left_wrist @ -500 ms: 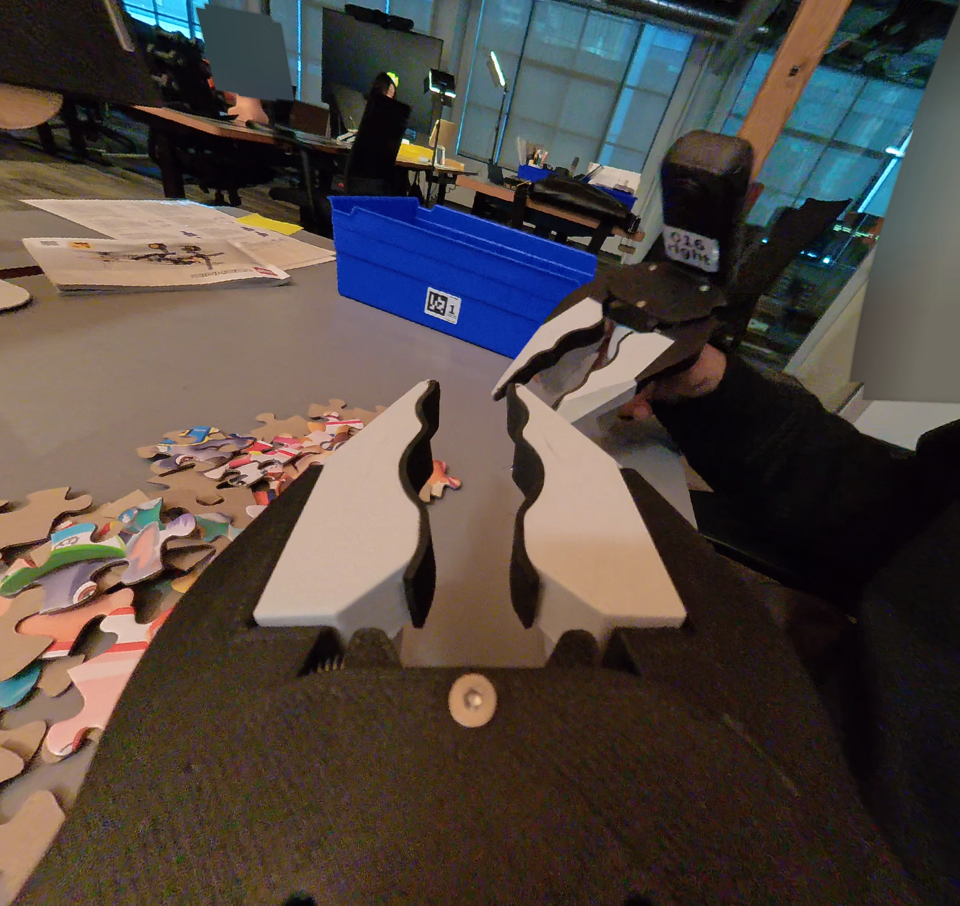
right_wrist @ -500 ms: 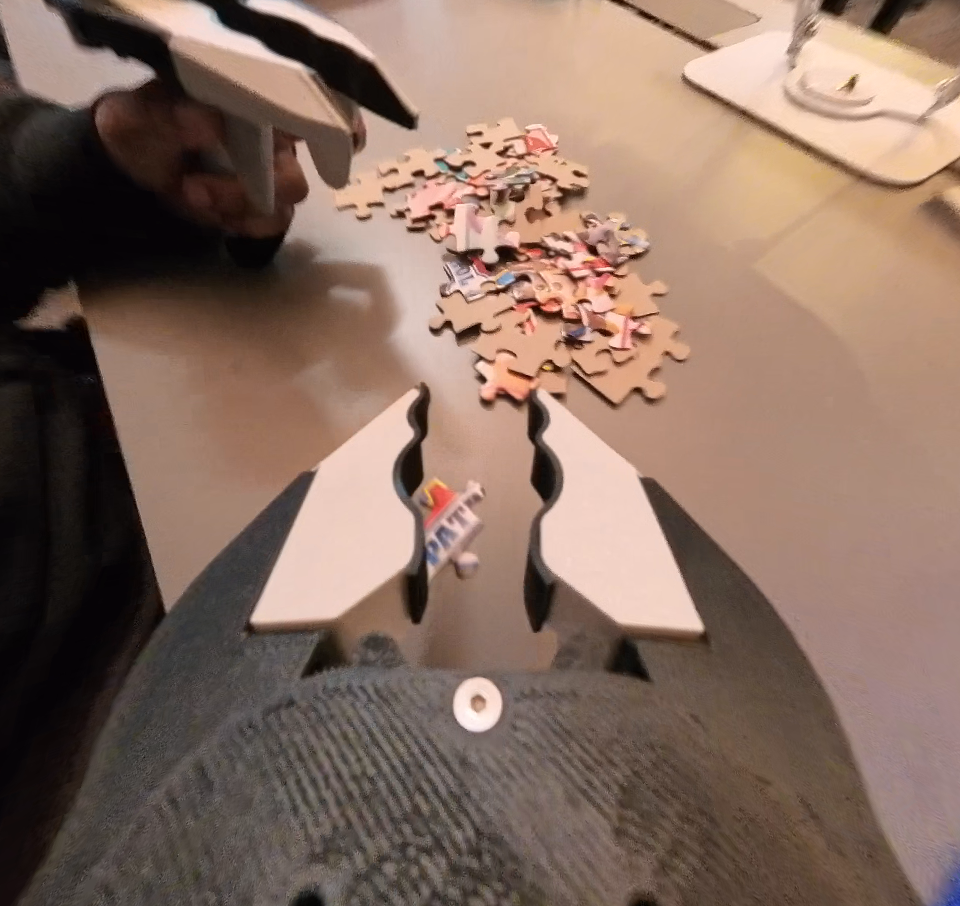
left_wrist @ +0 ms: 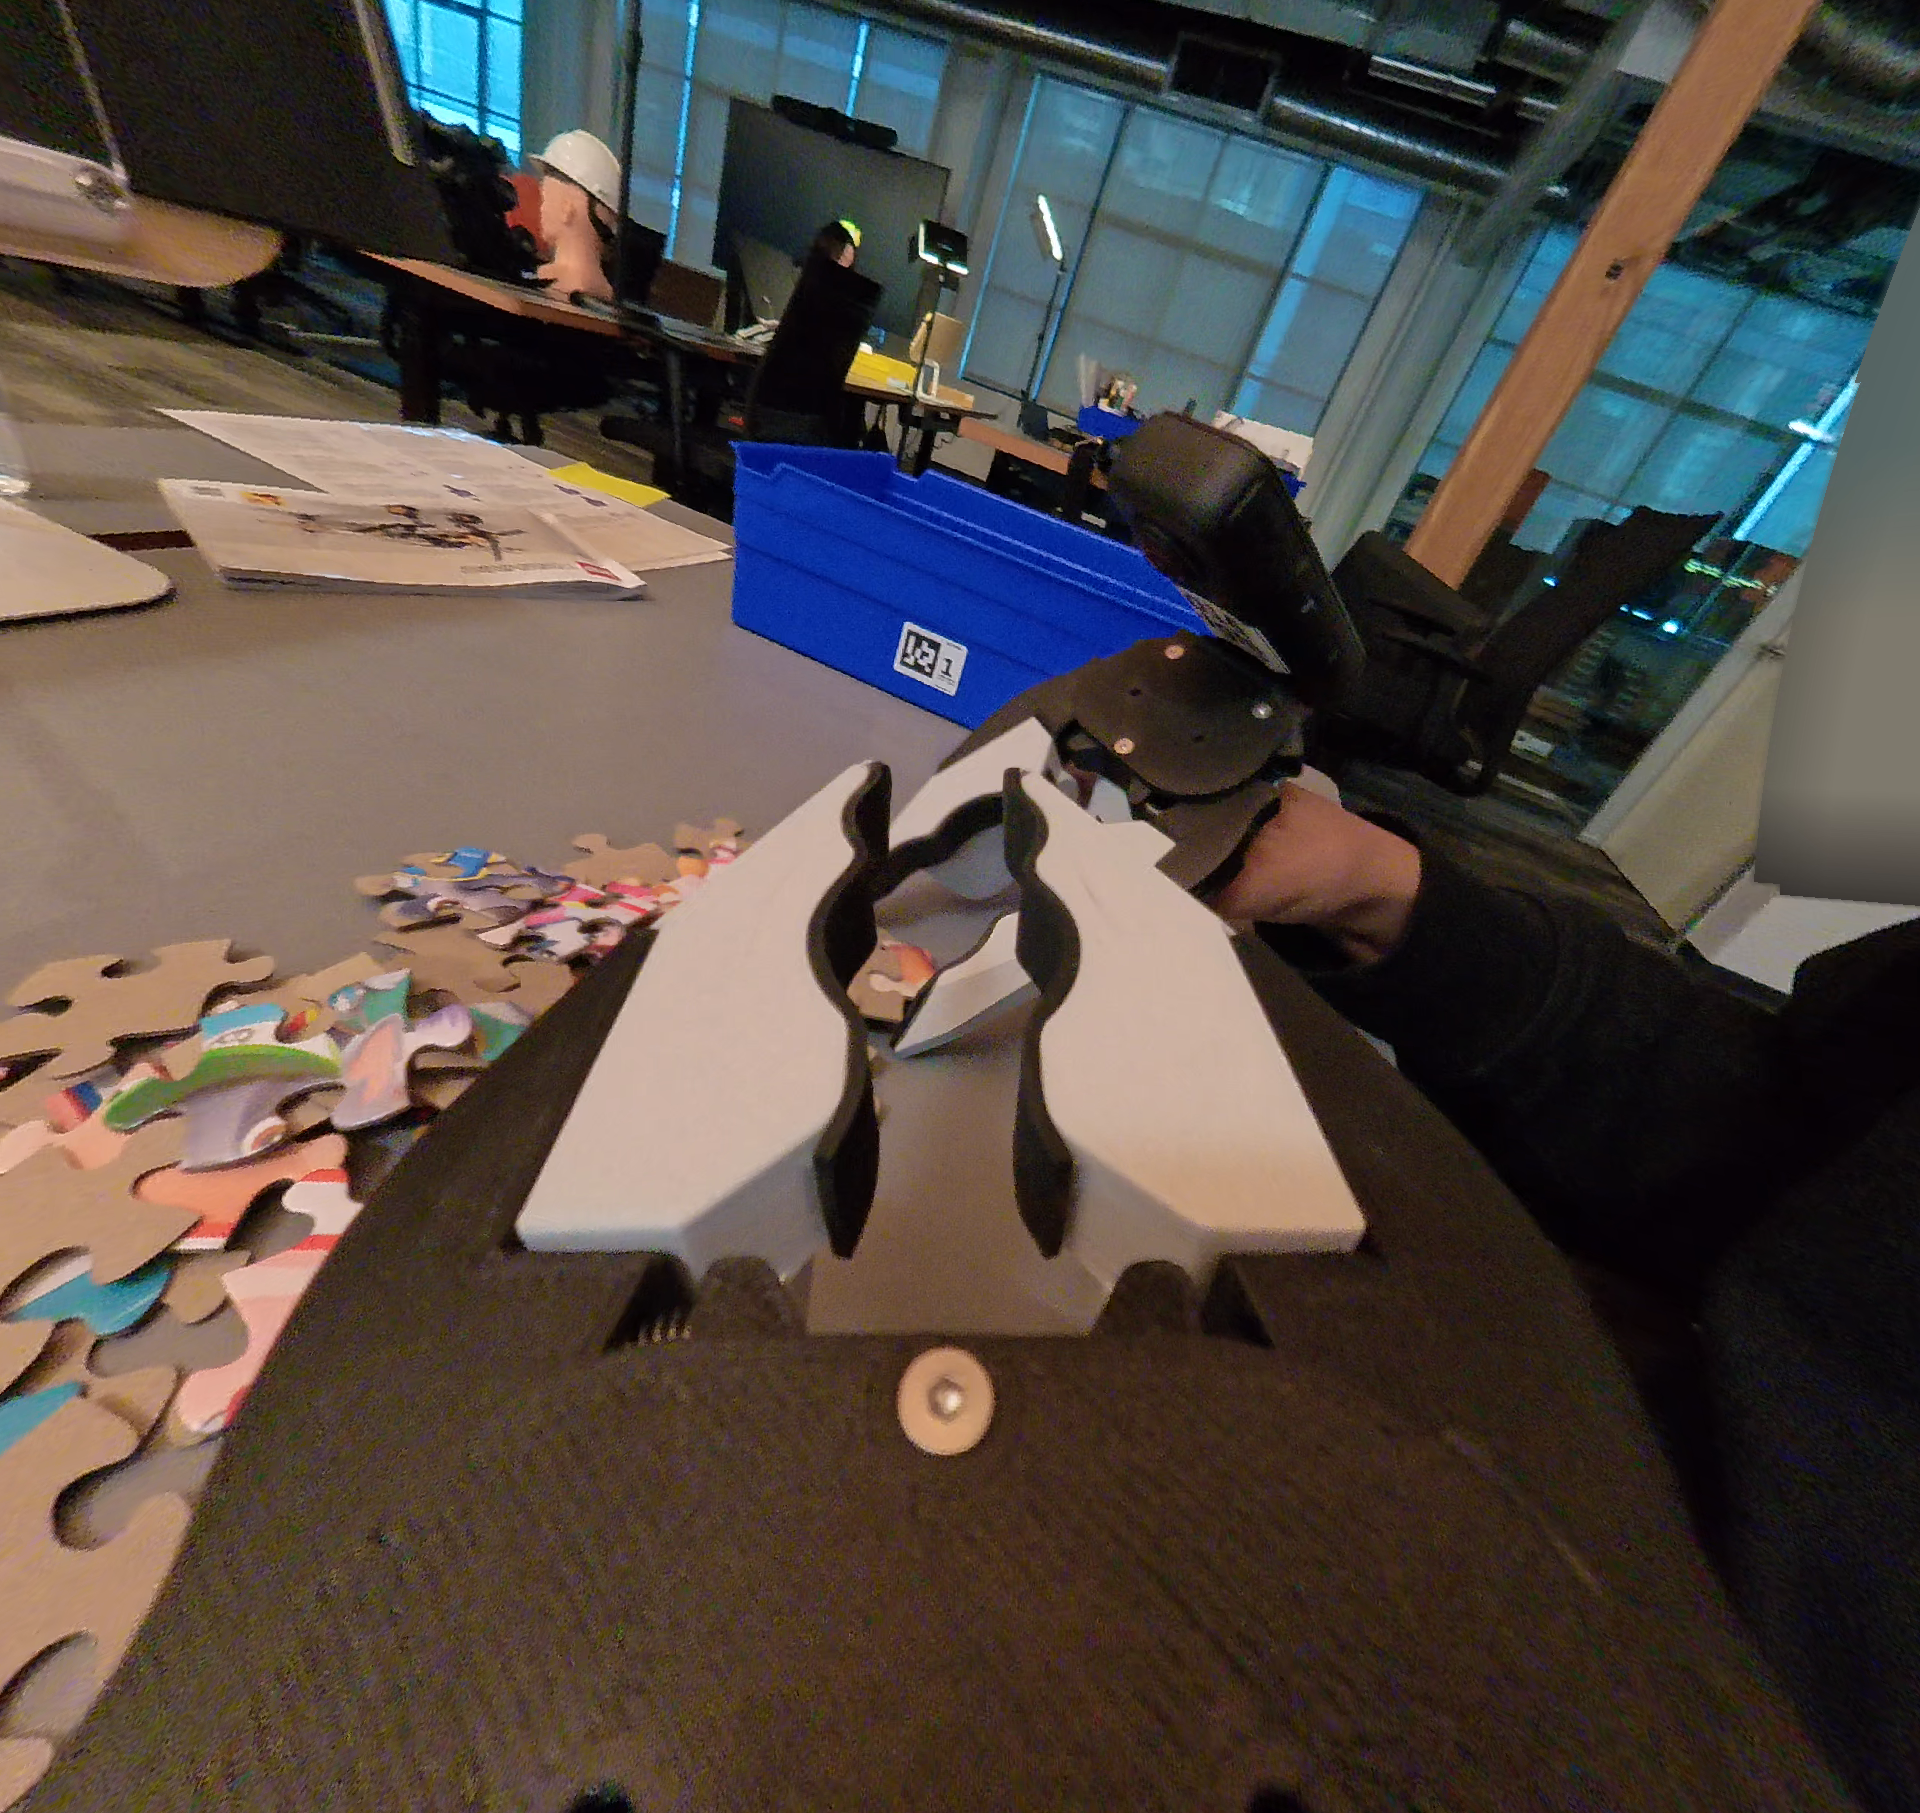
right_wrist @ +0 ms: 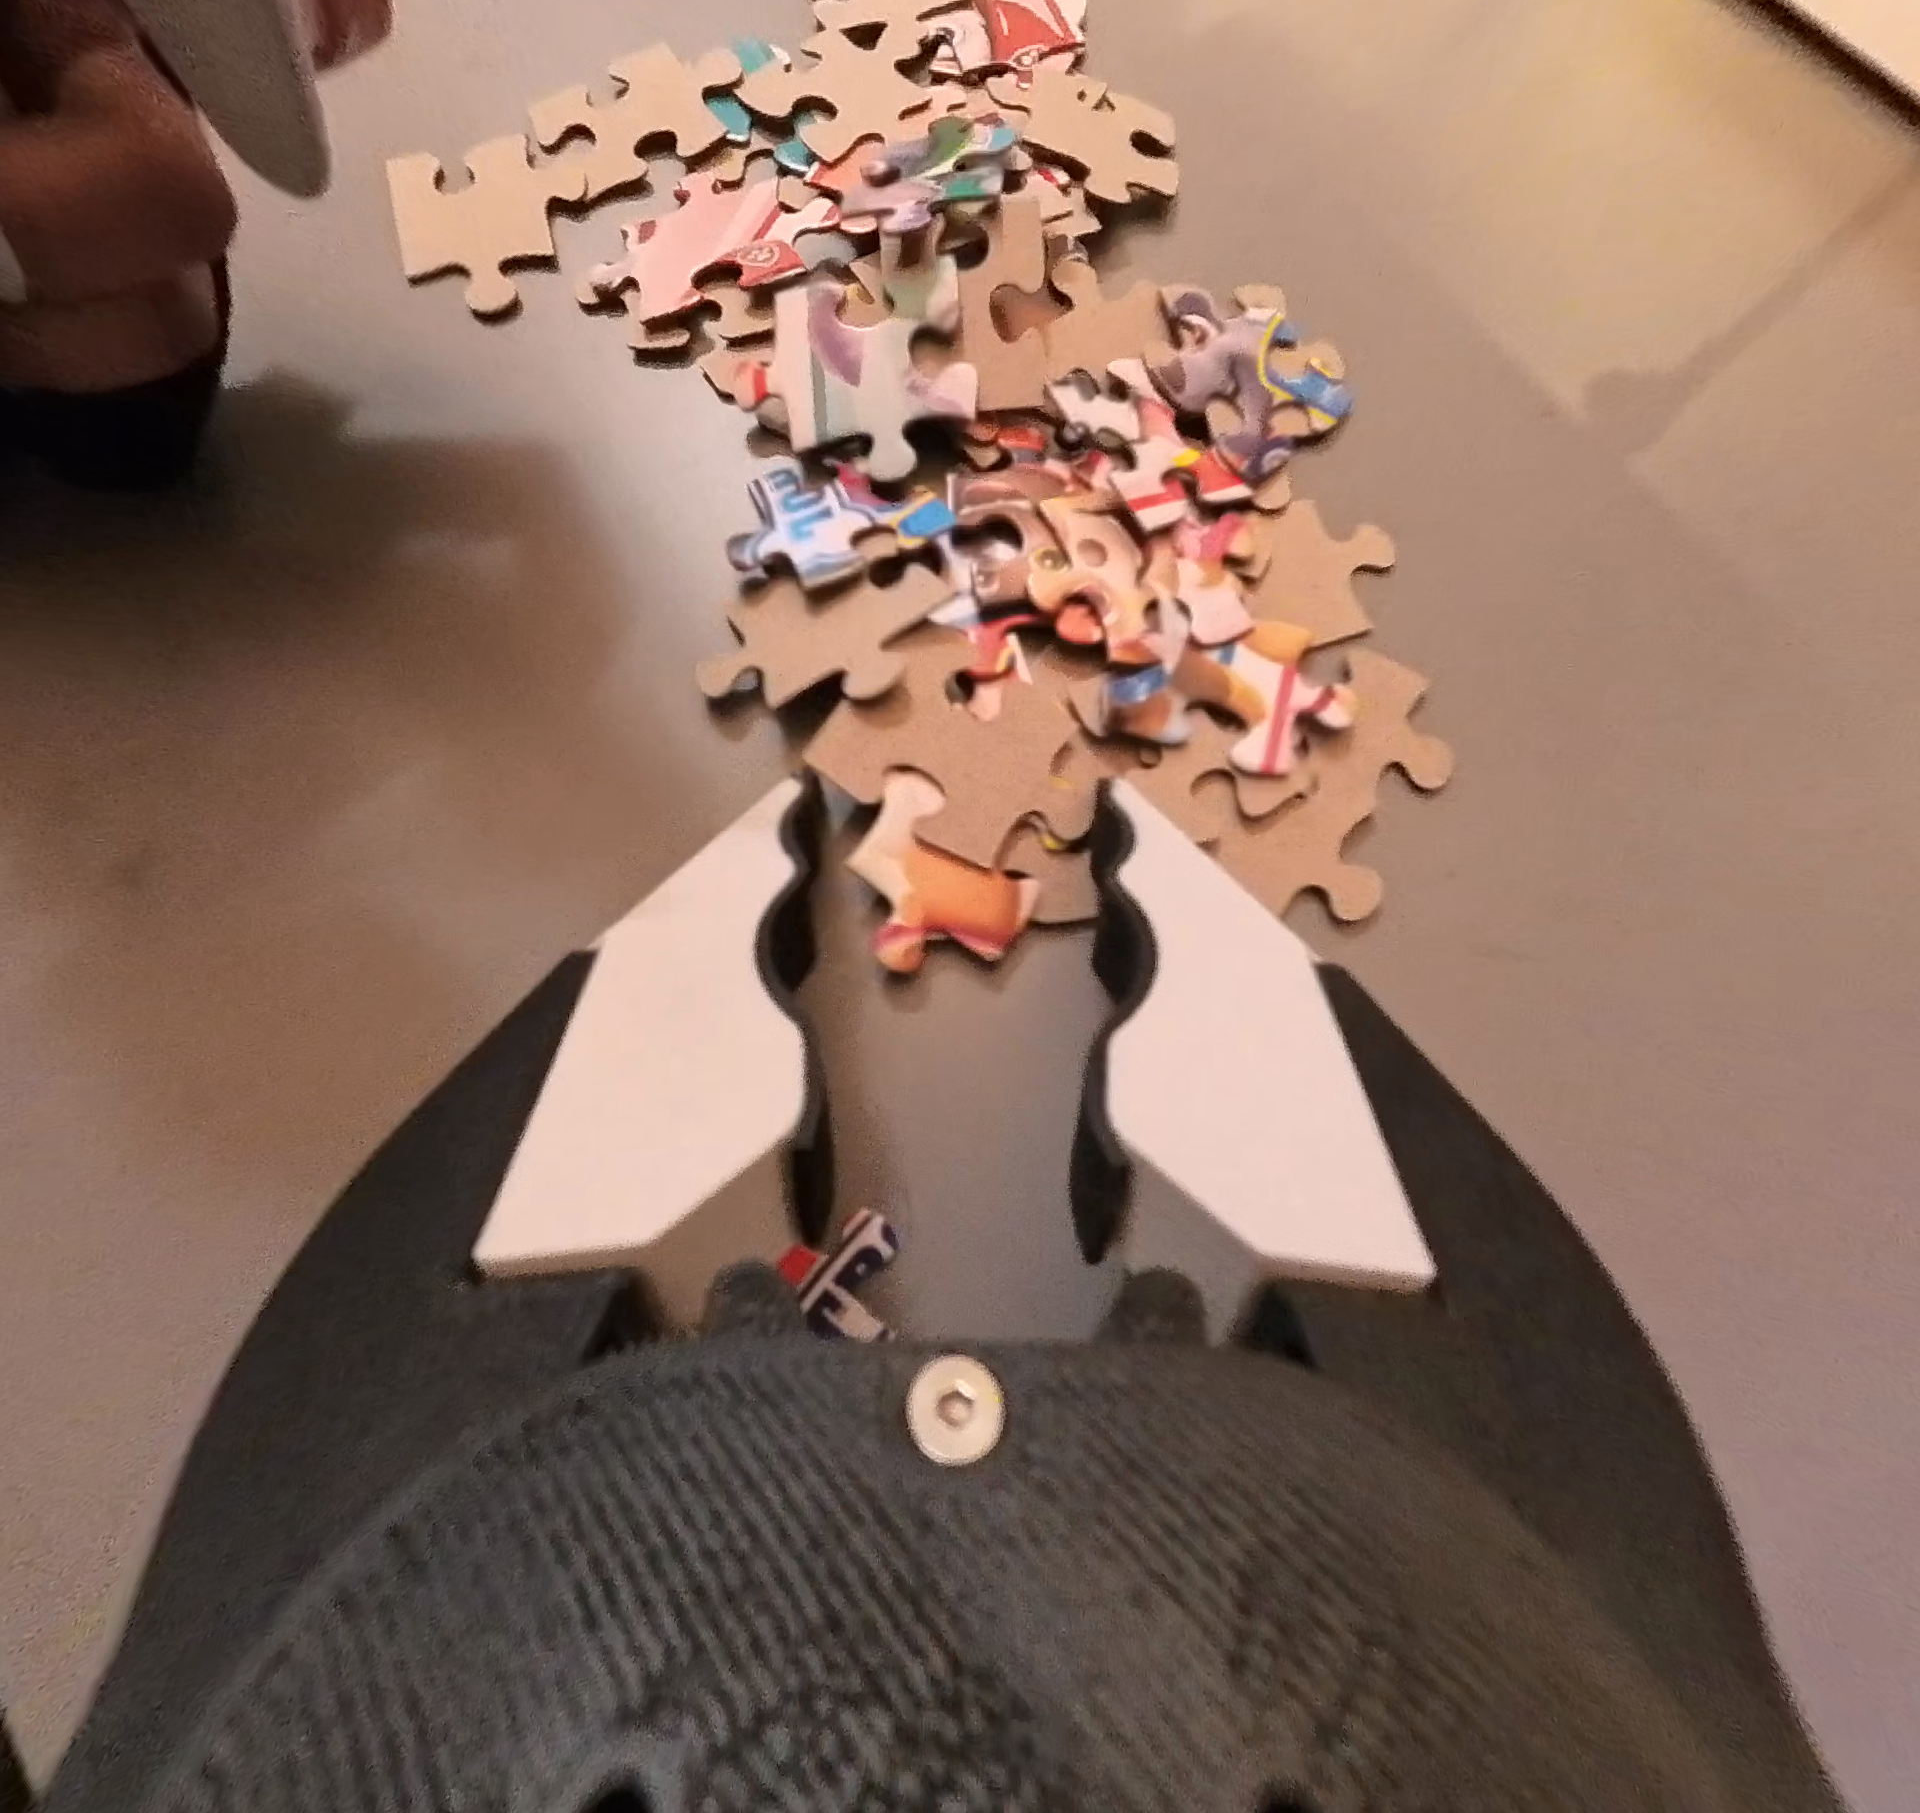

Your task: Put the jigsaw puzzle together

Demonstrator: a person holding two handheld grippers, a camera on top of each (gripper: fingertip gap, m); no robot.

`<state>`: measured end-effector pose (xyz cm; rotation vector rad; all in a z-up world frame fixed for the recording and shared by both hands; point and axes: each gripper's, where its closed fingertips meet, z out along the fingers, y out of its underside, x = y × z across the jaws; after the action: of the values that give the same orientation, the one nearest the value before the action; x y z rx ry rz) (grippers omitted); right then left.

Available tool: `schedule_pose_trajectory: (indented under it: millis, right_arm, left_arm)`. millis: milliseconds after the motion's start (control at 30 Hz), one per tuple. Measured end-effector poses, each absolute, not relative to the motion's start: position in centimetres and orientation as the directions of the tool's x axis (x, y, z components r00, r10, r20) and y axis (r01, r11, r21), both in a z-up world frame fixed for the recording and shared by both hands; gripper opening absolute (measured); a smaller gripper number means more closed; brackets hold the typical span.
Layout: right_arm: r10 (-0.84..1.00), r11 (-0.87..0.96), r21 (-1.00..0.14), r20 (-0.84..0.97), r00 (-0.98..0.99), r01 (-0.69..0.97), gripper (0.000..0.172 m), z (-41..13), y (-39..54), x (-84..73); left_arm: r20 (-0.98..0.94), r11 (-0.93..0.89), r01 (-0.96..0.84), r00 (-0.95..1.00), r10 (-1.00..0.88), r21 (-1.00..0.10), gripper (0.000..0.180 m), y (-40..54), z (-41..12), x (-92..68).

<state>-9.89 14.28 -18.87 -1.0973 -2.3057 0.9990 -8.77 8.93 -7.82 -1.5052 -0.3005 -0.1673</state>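
- Our right gripper [right_wrist: 961, 828] is spread wide at the pile's six o'clock edge, framing an orange puzzle piece [right_wrist: 951, 906], pads clear.
- We'd judge: square both pads before squeezing.
- Left gripper [left_wrist: 945, 807] stands parted, gripping nothing, pile [left_wrist: 312, 1036] at its nine o'clock.

The right gripper [right_wrist: 961, 818] is held open over an orange puzzle piece [right_wrist: 951, 906]; the puzzle pile [right_wrist: 987, 433] is spread ahead. A small piece [right_wrist: 847, 1285] is seen near the finger bases.

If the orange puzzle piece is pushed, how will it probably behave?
The orange puzzle piece looks thin, flat cardboard, so probably light and fairly stiff. It lies flat on the smooth table, so it will likely slide, not roll. Its knobs may catch neighbouring pieces.
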Motion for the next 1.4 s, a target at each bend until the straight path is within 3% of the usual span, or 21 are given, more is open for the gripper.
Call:
schedule_pose_trajectory:
  millis: [100,233,333,667,867,1033,1100,1200,1267,1400]
  right_arm:
    - [0.789,0.42,-0.766,0.044,-0.613,0.487,0.032,-18.3,14.3,-9.8]
    - [0.799,0.351,-0.814,0.002,-0.601,0.463,0.032,-17.1,14.6,-9.7]
    - [0.81,0.321,-0.844,0.009,-0.586,0.431,0.015,-16.4,15.1,-9.7]
    - [0.823,0.258,-0.91,0.031,-0.568,0.324,0.016,-14.3,15.7,-9.2]
    - [0.832,0.211,-0.936,0.02,-0.554,0.283,0.031,-11.4,14.4,-10.3]
    - [0.783,0.299,-0.941,0.149,-0.604,0.155,0.032,-7.3,9.6,-11.5]
    - [0.758,0.308,-0.944,0.169,-0.63,0.117,0.031,-6.6,7.5,-11.7]
    - [0.726,0.281,-0.955,0.146,-0.672,0.095,0.03,-6.6,4.6,-11.6]
    - [0.709,0.269,-0.957,0.121,-0.695,0.107,0.03,-7.5,2.9,-11.5]
    - [0.668,0.287,-0.948,0.097,-0.738,0.135,0.03,-9.7,-0.3,-10.7]
  left_arm:
    - [0.316,0.093,0.307,0.943,0.101,-0.947,0.018,8.5,-7.6,-9.5]
    - [0.345,0.144,0.326,0.93,0.13,-0.934,0.018,7.9,-7.1,-10.5]
    - [0.369,0.171,0.346,0.92,0.133,-0.923,0.018,7.6,-6.9,-11.0]
    - [0.404,0.221,0.368,0.903,0.145,-0.903,0.019,7.1,-6.5,-11.8]
    - [0.392,0.268,0.326,0.886,0.249,-0.907,0.023,4.8,-5.7,-13.8]
    - [0.309,0.299,0.153,0.745,0.591,-0.942,0.047,-8.3,-0.2,-20.3]
    - [0.237,0.233,0.09,0.624,0.744,-0.968,0.061,-16.2,1.9,-22.3]
    - [0.046,0.042,0.022,0.211,0.976,-0.999,0.054,-30.6,2.2,-23.6]
    - [0.018,0.015,0.065,0.048,0.999,-0.998,0.056,-37.2,1.1,-23.0]
    - [0.22,0.158,0.254,0.234,0.947,-0.954,0.078,-38.0,-2.6,-22.8]
